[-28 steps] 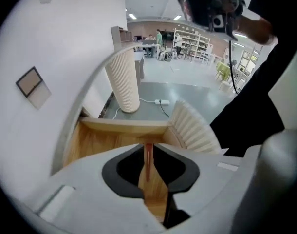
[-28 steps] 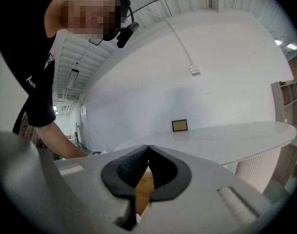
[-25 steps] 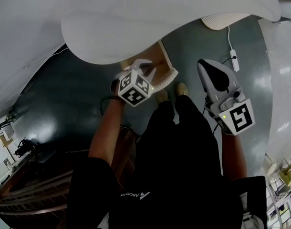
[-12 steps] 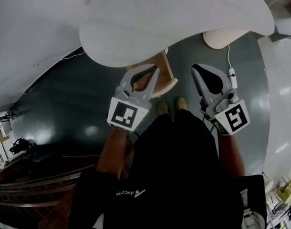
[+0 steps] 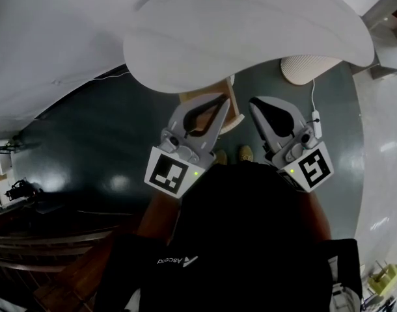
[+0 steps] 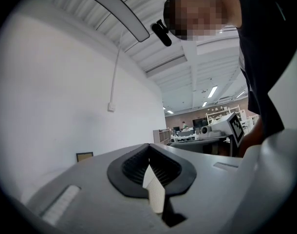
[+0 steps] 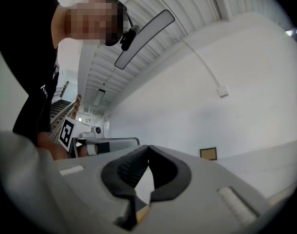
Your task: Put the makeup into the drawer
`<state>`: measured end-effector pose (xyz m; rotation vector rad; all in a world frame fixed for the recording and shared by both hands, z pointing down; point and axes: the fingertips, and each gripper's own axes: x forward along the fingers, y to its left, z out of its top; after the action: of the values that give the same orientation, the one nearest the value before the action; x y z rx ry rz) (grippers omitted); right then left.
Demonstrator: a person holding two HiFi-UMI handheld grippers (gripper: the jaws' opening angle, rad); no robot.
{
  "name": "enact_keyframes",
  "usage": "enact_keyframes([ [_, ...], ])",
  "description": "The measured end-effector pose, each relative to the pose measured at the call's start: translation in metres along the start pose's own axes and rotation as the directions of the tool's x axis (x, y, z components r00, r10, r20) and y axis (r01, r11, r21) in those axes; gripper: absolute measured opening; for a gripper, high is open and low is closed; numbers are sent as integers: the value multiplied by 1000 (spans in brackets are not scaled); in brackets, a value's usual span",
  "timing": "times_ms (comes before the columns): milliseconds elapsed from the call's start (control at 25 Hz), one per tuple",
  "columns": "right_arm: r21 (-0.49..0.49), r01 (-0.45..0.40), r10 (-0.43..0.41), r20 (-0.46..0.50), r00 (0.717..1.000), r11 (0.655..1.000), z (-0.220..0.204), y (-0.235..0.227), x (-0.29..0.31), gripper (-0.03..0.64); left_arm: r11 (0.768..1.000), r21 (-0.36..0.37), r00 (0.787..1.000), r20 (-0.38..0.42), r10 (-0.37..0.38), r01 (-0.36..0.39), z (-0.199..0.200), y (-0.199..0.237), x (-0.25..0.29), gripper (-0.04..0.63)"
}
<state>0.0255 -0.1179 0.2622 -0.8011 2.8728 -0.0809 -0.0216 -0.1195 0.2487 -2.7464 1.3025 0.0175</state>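
Note:
No makeup and no drawer show in any view. In the head view my left gripper [image 5: 219, 100] and right gripper [image 5: 253, 103] are held side by side in front of a person's dark clothing, above the dark floor. Each has its jaws closed tip to tip with nothing between them. The left gripper view looks up along its closed jaws, my left gripper [image 6: 149, 146], at a white wall and ceiling. The right gripper view shows the same, my right gripper [image 7: 148, 147] closed and empty. Each of these views catches the other gripper's marker cube [image 6: 236, 126] [image 7: 66, 129].
A white rounded tabletop [image 5: 250, 31] fills the top of the head view. Below its edge stands a wooden piece [image 5: 233, 118]. A white ribbed round object [image 5: 309, 67] and a cable with a switch [image 5: 315, 122] lie on the floor. Wooden steps [image 5: 29, 239] are at lower left.
The left gripper has turned, so its marker now faces the camera, and both grippers have drawn closer together. The head view has shifted over the floor.

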Motion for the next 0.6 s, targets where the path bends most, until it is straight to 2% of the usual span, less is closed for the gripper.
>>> enact_keyframes([
  [600, -83, 18, -15, 37, 999, 996, 25, -6, 4, 3, 1000, 8, 999, 37, 12, -12, 19, 6, -4, 11],
])
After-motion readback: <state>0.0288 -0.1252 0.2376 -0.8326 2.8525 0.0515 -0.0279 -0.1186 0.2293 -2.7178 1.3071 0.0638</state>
